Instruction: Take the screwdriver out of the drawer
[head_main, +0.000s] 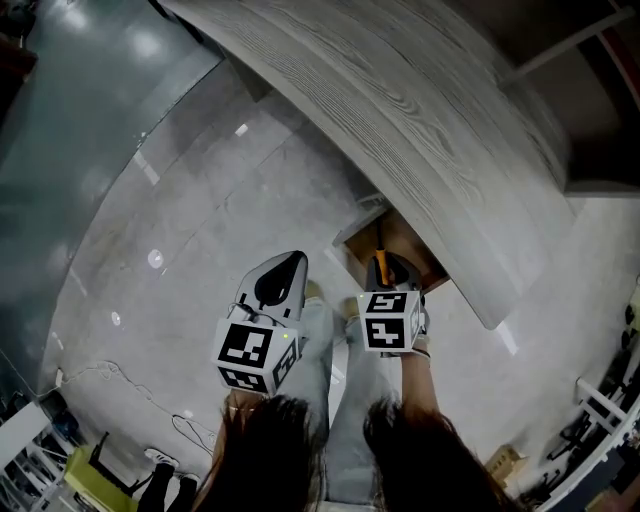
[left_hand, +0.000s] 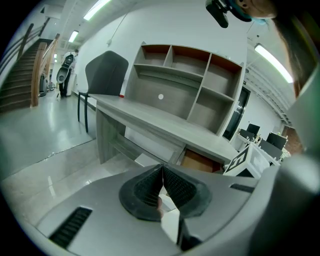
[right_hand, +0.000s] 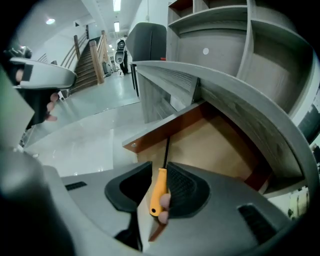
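**Right claw.** The right claw (right_hand: 159, 169) is closed on the screwdriver (right_hand: 158, 192). The orange handle sits between the two ribbed pads, against the right-hand one. The thin black shaft runs straight ahead out of the claw tips. The head view gives the same reading, with the handle nested in the right claw (head_main: 383, 268).

**Screwdriver position.** The tool tip points at the open drawer (right_hand: 161, 128), which lies directly ahead of and below the claw. The shaft crosses the drawer's brown front wall in the right gripper view. No view shows whether the tip touches the pale drawer floor.

**Left claw.** The left claw (left_hand: 162, 169) is fully closed, with its pads meeting edge to edge (nothing is held between them). In the head view the left claw (head_main: 293, 262) hangs over the floor, just to the left of the right claw and level with it.

**Surroundings.** The grey wood-grain bench (right_hand: 235, 102) overhangs the drawer, above and ahead of the right claw. Ahead of the left claw, a shelf unit (left_hand: 200, 80) stands on the bench, and a dark chair (left_hand: 105, 75) stands beyond its far-left end.
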